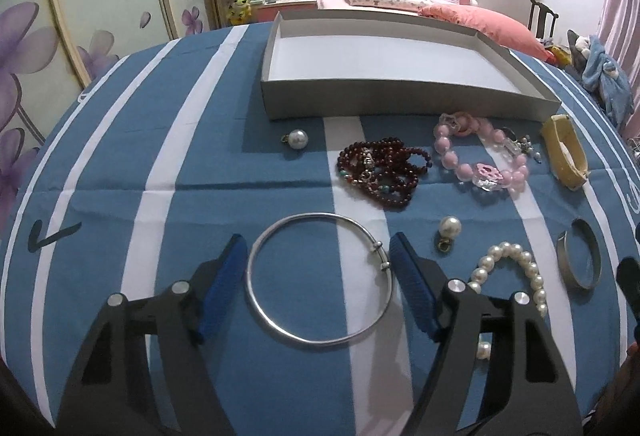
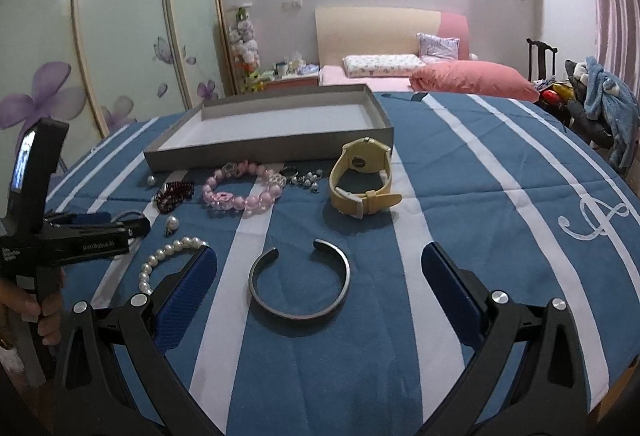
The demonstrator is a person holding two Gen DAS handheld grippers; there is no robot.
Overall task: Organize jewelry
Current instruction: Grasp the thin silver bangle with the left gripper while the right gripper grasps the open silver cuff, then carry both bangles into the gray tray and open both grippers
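Left wrist view: grey tray [image 1: 400, 91] holds nothing; jewelry lies outside it.

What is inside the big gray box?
Nothing shows inside the gray box: just its bare white bottom. Its near wall hides a strip of floor in both views, so something flat there could go unseen.

A pink bed [image 2: 440, 75] and floral wardrobe doors [image 2: 120, 35] stand behind.
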